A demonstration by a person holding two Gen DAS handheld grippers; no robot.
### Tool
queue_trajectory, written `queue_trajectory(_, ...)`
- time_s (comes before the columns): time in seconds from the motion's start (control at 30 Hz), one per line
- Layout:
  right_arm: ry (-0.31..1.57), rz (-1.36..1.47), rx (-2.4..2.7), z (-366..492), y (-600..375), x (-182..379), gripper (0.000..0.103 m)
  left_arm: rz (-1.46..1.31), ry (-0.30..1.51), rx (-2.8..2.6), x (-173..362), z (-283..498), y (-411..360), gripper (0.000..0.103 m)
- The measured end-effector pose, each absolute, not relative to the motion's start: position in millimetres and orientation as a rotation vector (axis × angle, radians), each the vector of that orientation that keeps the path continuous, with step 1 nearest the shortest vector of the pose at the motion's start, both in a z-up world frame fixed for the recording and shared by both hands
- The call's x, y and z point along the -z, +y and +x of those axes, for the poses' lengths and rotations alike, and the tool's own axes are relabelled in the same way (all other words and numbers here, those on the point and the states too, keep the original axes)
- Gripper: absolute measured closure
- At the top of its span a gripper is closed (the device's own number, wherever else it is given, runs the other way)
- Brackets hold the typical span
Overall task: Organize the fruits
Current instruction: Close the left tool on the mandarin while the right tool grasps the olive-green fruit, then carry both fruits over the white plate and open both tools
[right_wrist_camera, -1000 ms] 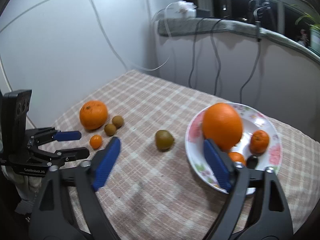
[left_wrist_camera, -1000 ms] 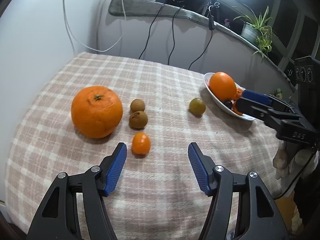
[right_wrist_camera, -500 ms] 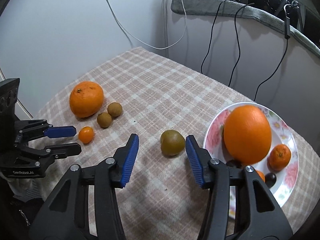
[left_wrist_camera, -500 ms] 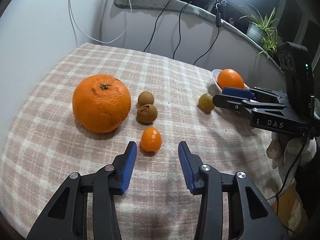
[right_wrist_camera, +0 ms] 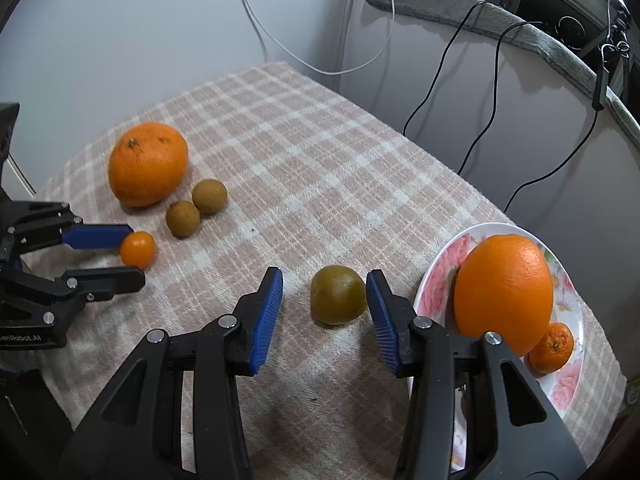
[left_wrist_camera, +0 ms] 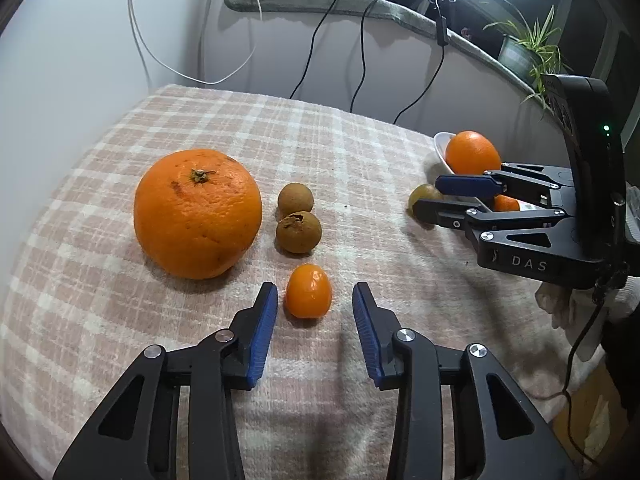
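Note:
A small orange fruit (left_wrist_camera: 308, 290) lies on the checked cloth between the fingers of my left gripper (left_wrist_camera: 314, 308). Its jaws are closing, with a gap still showing on each side of the fruit. A greenish-brown fruit (right_wrist_camera: 338, 294) sits between the fingers of my right gripper (right_wrist_camera: 324, 300), whose jaws are also closing. The right pad is almost against it and the left pad stands clear. A flowered plate (right_wrist_camera: 436, 284) at the right holds a big orange (right_wrist_camera: 504, 292) and a mandarin (right_wrist_camera: 552, 348).
A large orange (left_wrist_camera: 198, 214) and two brown round fruits (left_wrist_camera: 296, 200) (left_wrist_camera: 298, 232) lie just beyond my left gripper. The cloth-covered table (right_wrist_camera: 320, 152) ends at a wall with hanging cables. A potted plant (left_wrist_camera: 524, 48) stands on the ledge behind.
Both grippers' jaws have narrowed. The right gripper swung left from over the plate and dropped around the greenish-brown fruit. The left gripper edged forward around the small orange fruit.

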State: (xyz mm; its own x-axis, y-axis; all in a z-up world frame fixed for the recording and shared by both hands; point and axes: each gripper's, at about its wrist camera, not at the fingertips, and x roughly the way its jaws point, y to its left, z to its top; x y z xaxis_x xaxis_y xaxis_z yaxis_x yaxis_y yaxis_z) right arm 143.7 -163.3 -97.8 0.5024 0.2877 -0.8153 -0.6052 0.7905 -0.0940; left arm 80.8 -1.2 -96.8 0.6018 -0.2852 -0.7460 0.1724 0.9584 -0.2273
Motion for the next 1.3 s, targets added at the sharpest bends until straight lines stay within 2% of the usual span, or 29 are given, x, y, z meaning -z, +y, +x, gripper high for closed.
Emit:
queue_trajectory(0.23,0.907,-0.426,-0.534,145.9,-164.1,103.1,0.067,-0.128,0.893,0.261,99.9,84.6,-1.5,0.073)
queue_trajectory(0.3,0.911,-0.43,-0.524,146.7,-165.1,104.1,0.073,-0.126,0.894,0.258,100.7,85.4,-1.5,0.075)
queue_trajectory(0.43,0.912,-0.423,-0.515,147.8,-167.4,104.7,0.075,-0.13,0.891,0.252,101.1,87.0,1.2,0.081)
queue_trajectory(0.93,0.871,-0.337,-0.528,135.7,-178.0,90.1,0.076,-0.155,0.858,0.281,87.3,80.8,-0.5,0.081)
queue_trajectory(1.3,0.817,-0.24,-0.506,117.8,-209.8,68.4,0.076,-0.124,0.818,0.347,68.6,84.0,-29.5,0.081)
